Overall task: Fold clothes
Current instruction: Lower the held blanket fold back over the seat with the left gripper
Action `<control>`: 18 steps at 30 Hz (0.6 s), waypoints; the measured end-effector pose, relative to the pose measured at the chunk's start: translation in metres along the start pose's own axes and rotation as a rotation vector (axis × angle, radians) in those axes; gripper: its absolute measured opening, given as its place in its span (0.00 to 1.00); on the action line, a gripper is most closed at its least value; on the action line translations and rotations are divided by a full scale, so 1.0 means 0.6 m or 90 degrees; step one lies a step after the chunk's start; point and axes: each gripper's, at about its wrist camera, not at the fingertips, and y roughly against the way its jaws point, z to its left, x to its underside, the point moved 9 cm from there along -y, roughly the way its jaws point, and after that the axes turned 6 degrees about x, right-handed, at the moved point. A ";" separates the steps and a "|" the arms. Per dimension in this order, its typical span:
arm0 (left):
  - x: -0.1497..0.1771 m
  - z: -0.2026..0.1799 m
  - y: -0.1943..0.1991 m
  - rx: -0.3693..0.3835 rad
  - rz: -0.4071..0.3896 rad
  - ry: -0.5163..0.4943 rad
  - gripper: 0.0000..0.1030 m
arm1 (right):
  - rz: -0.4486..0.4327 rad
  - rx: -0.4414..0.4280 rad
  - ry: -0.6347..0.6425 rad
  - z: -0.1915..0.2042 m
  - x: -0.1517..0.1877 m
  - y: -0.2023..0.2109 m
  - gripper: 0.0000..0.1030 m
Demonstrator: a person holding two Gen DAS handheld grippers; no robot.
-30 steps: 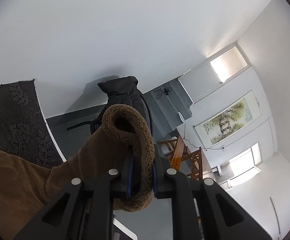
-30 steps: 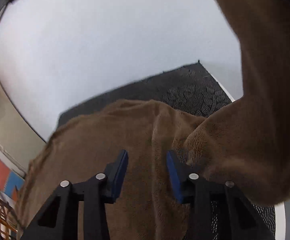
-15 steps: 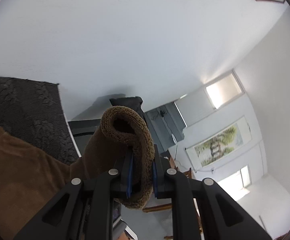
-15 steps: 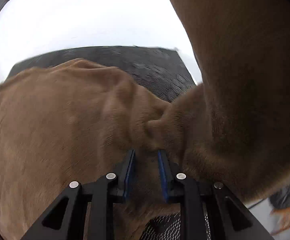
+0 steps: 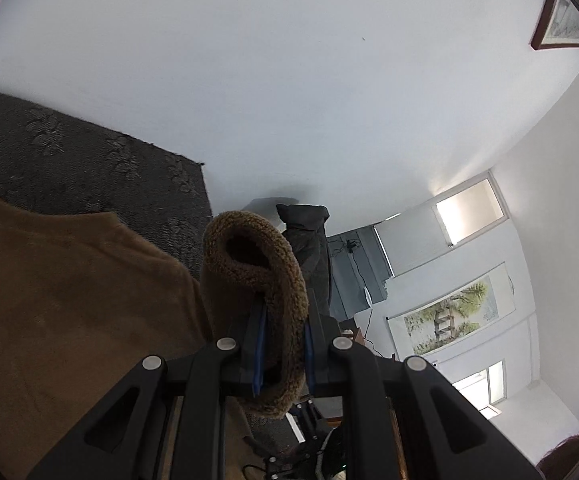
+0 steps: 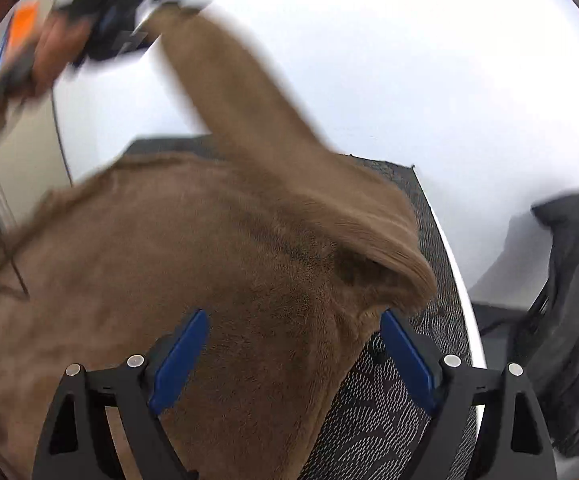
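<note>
With a fleecy cuff of the brown garment [image 5: 69,320] pinched in the left gripper [image 5: 283,354] and raised, while the right gripper [image 6: 293,354] is spread wide over the body just ahead of it on the dark mat [image 6: 393,420], the unpinned body could be dragged askew.

Dark patterned cloth [image 5: 69,168], black jacket [image 5: 309,248], scroll painting [image 5: 449,316].

Black angular right tongs [image 6: 293,354] with blue pads [image 6: 179,360], silver screws [image 6: 135,360] at the joints
</note>
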 end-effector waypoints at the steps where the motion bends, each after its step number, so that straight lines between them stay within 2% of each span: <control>1: 0.007 0.018 0.013 -0.008 -0.005 0.011 0.15 | 0.004 -0.003 -0.020 -0.010 0.001 0.002 0.87; 8: 0.052 0.160 0.095 -0.080 -0.055 0.083 0.15 | 0.022 0.012 -0.113 -0.055 -0.005 -0.015 0.87; 14: 0.077 0.188 0.124 -0.084 -0.064 0.094 0.15 | 0.026 0.058 -0.135 -0.067 -0.028 -0.018 0.87; 18: 0.094 0.205 0.142 -0.087 -0.069 0.101 0.15 | 0.051 0.100 -0.133 -0.067 -0.052 -0.051 0.87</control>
